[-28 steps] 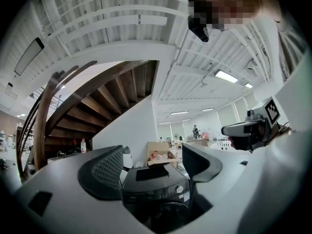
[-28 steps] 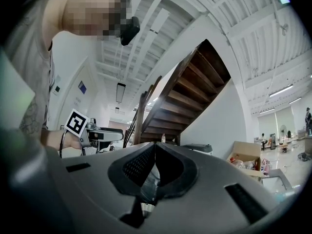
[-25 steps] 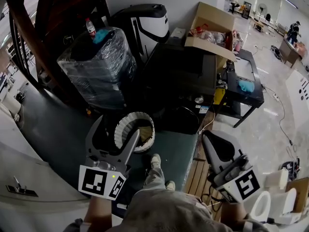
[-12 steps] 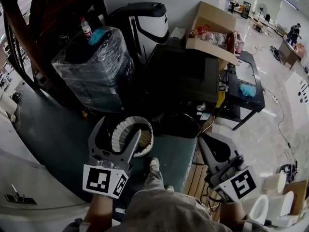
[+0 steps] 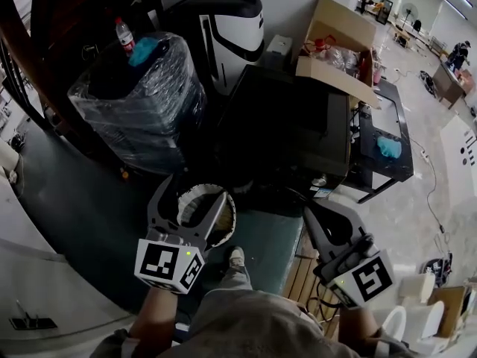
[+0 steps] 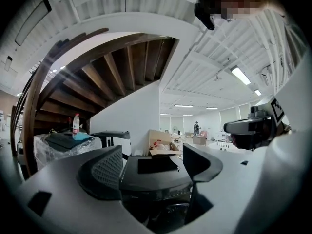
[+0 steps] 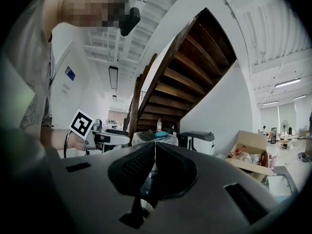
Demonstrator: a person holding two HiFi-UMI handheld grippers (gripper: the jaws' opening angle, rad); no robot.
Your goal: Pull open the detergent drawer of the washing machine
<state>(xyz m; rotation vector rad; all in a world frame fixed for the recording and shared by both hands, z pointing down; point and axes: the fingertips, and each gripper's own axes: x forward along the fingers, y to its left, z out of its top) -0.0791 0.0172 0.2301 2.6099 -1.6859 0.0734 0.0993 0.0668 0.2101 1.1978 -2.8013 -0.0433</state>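
A dark front-loading washing machine [image 5: 294, 129] stands ahead of me on the floor. In the left gripper view it sits between the jaws, with a control strip and a round door [image 6: 155, 179] below. I cannot make out the detergent drawer. My left gripper [image 5: 191, 194] is open and held above a white ribbed basket [image 5: 223, 222], short of the machine. It holds nothing [image 6: 153, 162]. My right gripper [image 5: 314, 216] is shut with nothing in it, low at the right, near the machine's front corner. Its pads meet [image 7: 155, 150].
A plastic-wrapped black unit [image 5: 138, 103] with a bottle [image 5: 124, 34] on top stands at the left. Behind are a white and black appliance [image 5: 227, 32] and an open cardboard box [image 5: 339, 47]. A black table [image 5: 384, 136] with a blue cloth is right. Wooden slats [image 5: 299, 271] lie by my feet.
My left gripper has moved up and slightly right over the basket, still open. The right gripper has shifted a little left and stays shut. The head view has tilted slightly.
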